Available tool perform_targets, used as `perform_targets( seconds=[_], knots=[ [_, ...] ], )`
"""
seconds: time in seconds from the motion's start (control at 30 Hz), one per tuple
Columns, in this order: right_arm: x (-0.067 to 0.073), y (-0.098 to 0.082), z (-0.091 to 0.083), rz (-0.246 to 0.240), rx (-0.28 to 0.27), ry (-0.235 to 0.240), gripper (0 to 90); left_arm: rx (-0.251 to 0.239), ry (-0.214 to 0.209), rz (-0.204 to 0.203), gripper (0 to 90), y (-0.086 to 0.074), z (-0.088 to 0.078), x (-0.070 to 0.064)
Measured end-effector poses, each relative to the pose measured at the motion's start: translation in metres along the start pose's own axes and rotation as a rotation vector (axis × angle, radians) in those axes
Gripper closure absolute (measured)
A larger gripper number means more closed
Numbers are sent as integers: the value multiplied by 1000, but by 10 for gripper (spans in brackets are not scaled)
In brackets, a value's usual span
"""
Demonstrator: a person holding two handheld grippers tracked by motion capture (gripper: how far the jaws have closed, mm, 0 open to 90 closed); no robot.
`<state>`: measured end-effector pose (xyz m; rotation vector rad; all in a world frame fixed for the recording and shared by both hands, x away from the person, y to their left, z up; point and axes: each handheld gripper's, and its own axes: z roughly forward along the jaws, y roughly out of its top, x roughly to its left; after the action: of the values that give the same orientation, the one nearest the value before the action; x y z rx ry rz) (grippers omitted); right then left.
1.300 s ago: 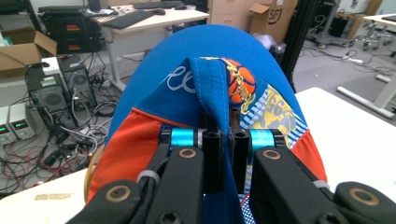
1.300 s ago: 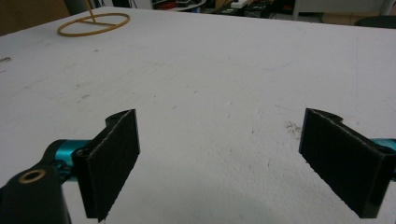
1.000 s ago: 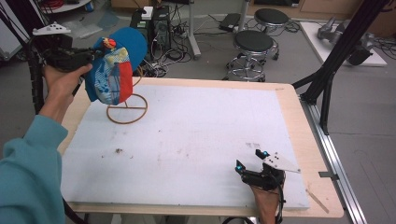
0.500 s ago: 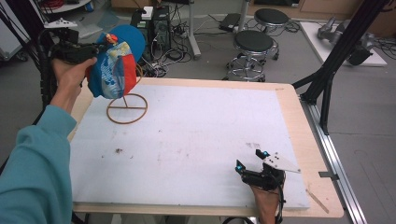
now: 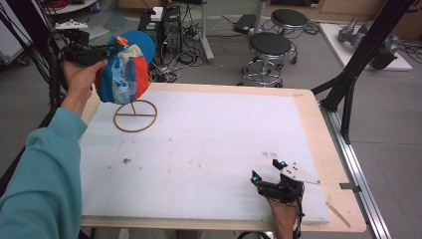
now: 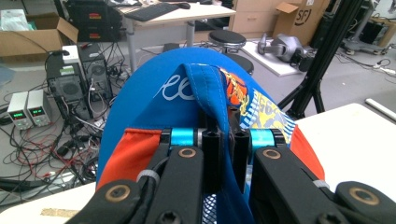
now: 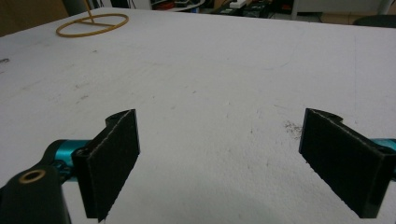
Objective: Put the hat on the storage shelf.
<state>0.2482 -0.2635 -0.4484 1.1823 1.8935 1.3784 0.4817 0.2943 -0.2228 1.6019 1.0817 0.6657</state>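
1. The room (image 5: pixel 298 74) lay beyond the table's far edge: a grey floor, two round black stools (image 5: pixel 269 46), black computer cases with tangled cables (image 5: pixel 164 25), and a black stand leg at the far right.
2. The table (image 5: pixel 318 129) was pale wood, nearly covered by a white sheet (image 5: pixel 209 149) with a few dark smudges, one at its near left.
3. A teal sleeve (image 5: pixel 45 174) came in from the near left, reaching towards the far left corner.
4. The cap (image 5: pixel 124 69), blue, orange-red and patterned, hung above the far left corner of the table, over a wooden ring stand (image 5: pixel 135 115) that rested on the sheet.
5. The left gripper (image 6: pixel 224 140) had its fingers together, clamped on the cap's blue strap (image 6: pixel 208 93).
6. The right gripper (image 5: pixel 268 172) sat low over the sheet's near right, its pads (image 7: pixel 112 158) wide apart with nothing between them.
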Motion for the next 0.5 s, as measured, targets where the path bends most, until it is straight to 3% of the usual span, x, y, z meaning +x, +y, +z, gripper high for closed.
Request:
perform_targets(
  seconds=[0.23, 0.4, 0.5],
  knots=[
    [0, 0, 0, 3, 2, 0, 113, 12, -6, -11, 834, -6, 7, 4],
    [1, 0, 0, 6, 5, 2, 113, 4, -29, -42, 811, -12, 8, 7],
    [0, 0, 0, 2, 3, 2, 113, 9, -25, -40, 741, -12, 7, 6]
  ],
)
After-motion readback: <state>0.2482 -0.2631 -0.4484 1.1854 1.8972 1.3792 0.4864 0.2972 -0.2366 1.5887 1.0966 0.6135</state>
